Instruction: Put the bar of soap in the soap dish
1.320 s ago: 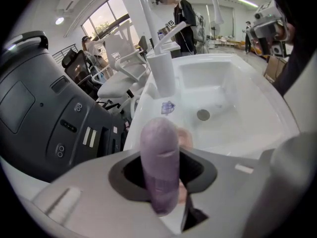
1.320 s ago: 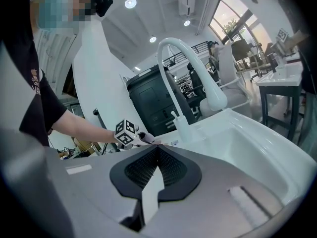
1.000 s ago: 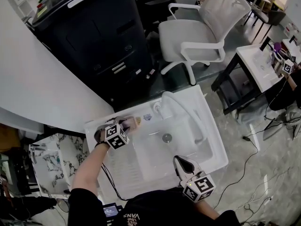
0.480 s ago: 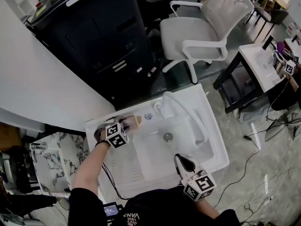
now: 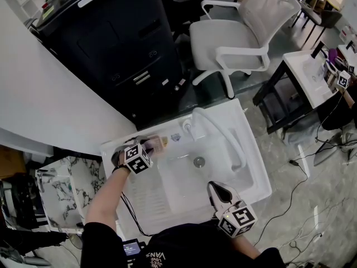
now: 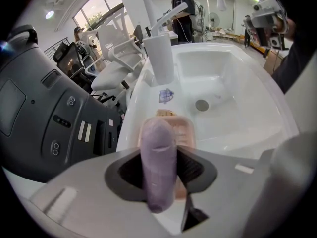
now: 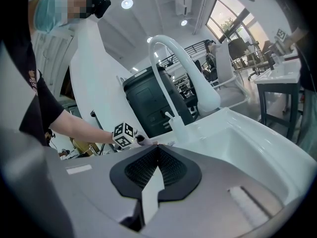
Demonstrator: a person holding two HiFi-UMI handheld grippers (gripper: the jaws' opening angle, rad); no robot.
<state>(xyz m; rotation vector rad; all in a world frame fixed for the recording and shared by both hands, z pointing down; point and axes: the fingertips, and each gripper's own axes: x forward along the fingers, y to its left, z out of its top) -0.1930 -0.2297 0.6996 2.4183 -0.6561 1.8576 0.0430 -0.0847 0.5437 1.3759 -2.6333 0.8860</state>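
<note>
Purple, the one bar of soap [image 6: 158, 162] sits clamped in the left claw [image 6: 161, 175] over one peach soap dish [image 6: 184, 131] on the sink [image 6: 247, 98] rim. The right claw [image 7: 157, 172] is pinched together, empty.

One overhead, two low; shared sink [image 5: 252, 156]

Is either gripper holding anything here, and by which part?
The left gripper grips the soap by its two broad faces, toward the back; its front end sticks out over the dish. The right gripper is shut, empty.
</note>
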